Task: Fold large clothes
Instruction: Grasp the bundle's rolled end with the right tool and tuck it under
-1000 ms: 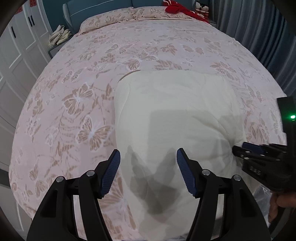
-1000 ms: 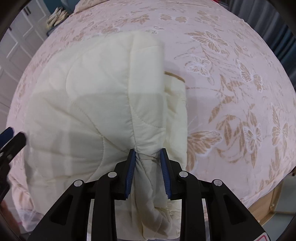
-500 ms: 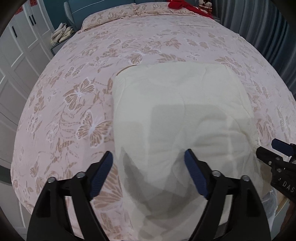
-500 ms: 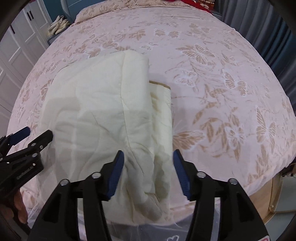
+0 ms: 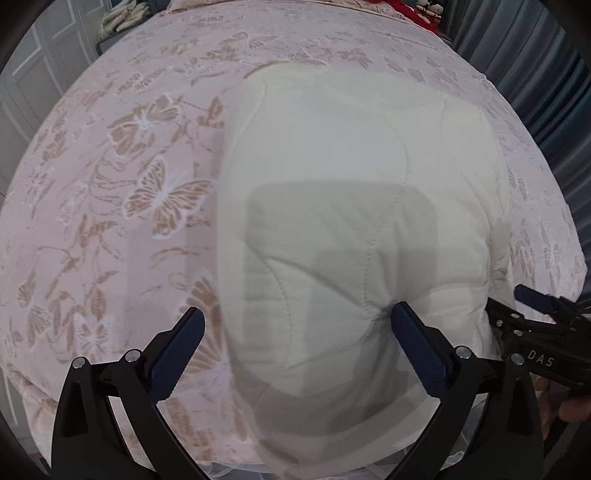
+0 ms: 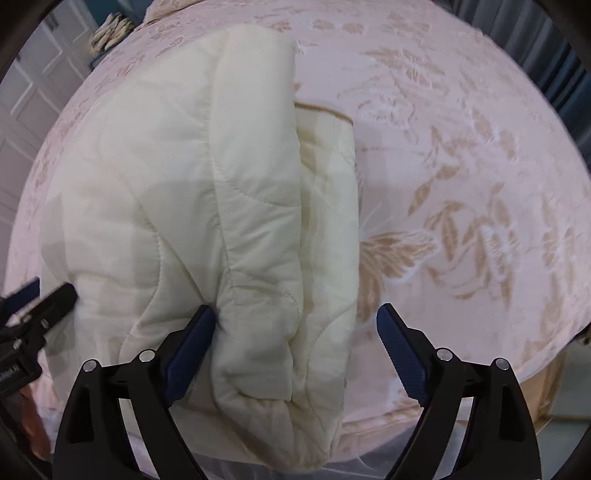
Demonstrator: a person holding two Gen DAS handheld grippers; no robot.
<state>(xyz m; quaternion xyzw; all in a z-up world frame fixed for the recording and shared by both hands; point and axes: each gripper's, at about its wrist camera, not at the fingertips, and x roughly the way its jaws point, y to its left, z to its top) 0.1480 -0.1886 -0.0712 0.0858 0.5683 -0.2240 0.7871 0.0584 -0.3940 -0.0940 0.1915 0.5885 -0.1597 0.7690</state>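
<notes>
A cream quilted garment (image 5: 354, 206) lies folded on the pink butterfly bedspread (image 5: 122, 177), its near end at the bed's front edge. My left gripper (image 5: 295, 325) hovers over that near end, jaws opening wide; the right pad touches the fabric, the left pad stands over the bedspread. In the right wrist view the garment (image 6: 207, 206) shows stacked layers along its right side. My right gripper (image 6: 295, 325) straddles that thick edge, jaws opening; its left pad rests against the quilting and the right pad is clear of it. Each gripper shows at the edge of the other's view.
The bedspread (image 6: 461, 184) stretches far beyond the garment. White cupboard doors (image 5: 44, 62) stand at the left, blue curtains (image 5: 546, 96) at the right. Red items (image 5: 417, 14) lie at the bed's head. The bed's wooden frame (image 6: 550, 391) shows at lower right.
The right gripper let go of the bunched garment edge and opened wide. The left gripper opened further and sank closer to the garment. The cloth has settled flat on the bed.
</notes>
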